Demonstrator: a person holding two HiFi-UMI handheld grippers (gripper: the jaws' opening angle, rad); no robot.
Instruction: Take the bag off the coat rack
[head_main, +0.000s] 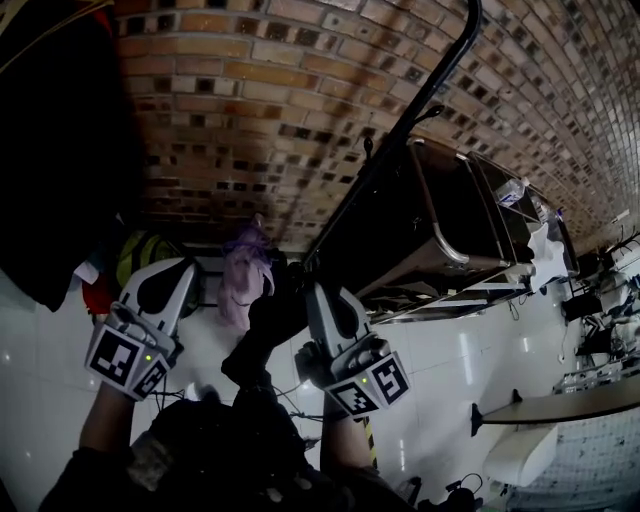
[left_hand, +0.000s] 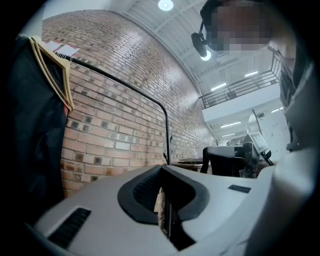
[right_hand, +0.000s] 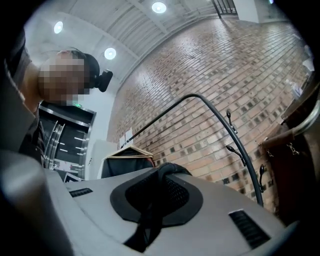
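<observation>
A black bag (head_main: 262, 335) hangs by its strap (right_hand: 159, 186) from my right gripper (head_main: 318, 292), whose jaws are shut on that strap (right_hand: 167, 170). The bag dangles between my two grippers, in front of the brick wall. The coat rack's black bar (head_main: 400, 130) rises on a slant behind it and shows again in the right gripper view (right_hand: 220, 117) with small hooks (right_hand: 233, 149). My left gripper (head_main: 180, 270) stands to the bag's left, jaws together (left_hand: 163, 172), and I see nothing gripped between them.
A pink-purple bag (head_main: 245, 268) hangs by the rack behind the grippers. A dark garment on a wooden hanger (left_hand: 52, 65) fills the left side (head_main: 50, 150). A dark metal-framed table (head_main: 440, 220) stands right of the rack, and a white table (head_main: 560, 405) lies further right.
</observation>
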